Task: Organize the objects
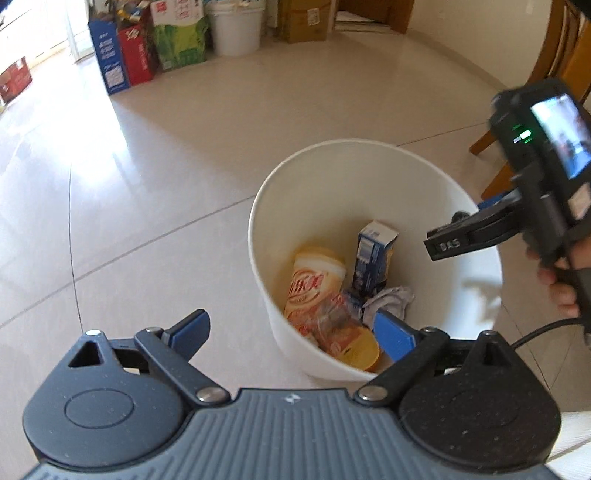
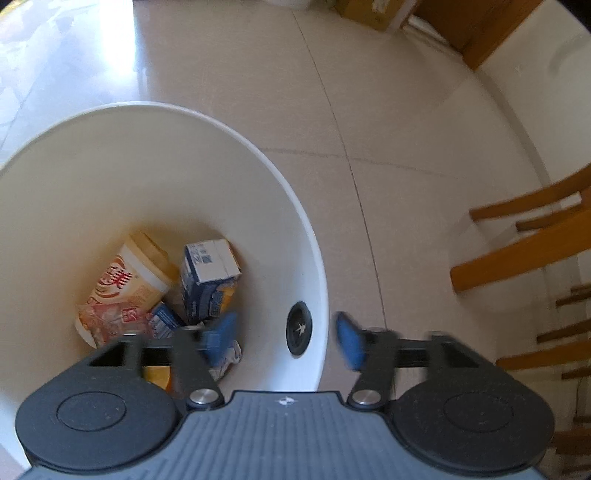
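A white bin [image 1: 332, 147] [image 2: 184, 110] stands on the tiled floor. At its bottom lie an orange-and-white drink cup [image 1: 314, 284] [image 2: 125, 280], a blue-and-white carton [image 1: 373, 254] [image 2: 210, 273], a crumpled tissue [image 1: 388, 299] and a second orange cup [image 1: 354, 347]. My left gripper [image 1: 291, 328] hangs open above the bin's near rim with nothing between its fingers. My right gripper [image 2: 286, 332] is open over the bin's right rim. A small black round thing [image 2: 299, 328] shows between its blue pads, untouched; I cannot tell whether it is in the air or against the wall.
Blue [image 1: 110, 59] and red [image 1: 136, 55] boxes, a green bag [image 1: 181, 40], a white bucket [image 1: 232, 29] and a cardboard box [image 1: 303, 18] line the far wall. A wooden chair [image 2: 517, 258] stands right of the bin. A black cable [image 1: 535, 336] trails from the right gripper's handle.
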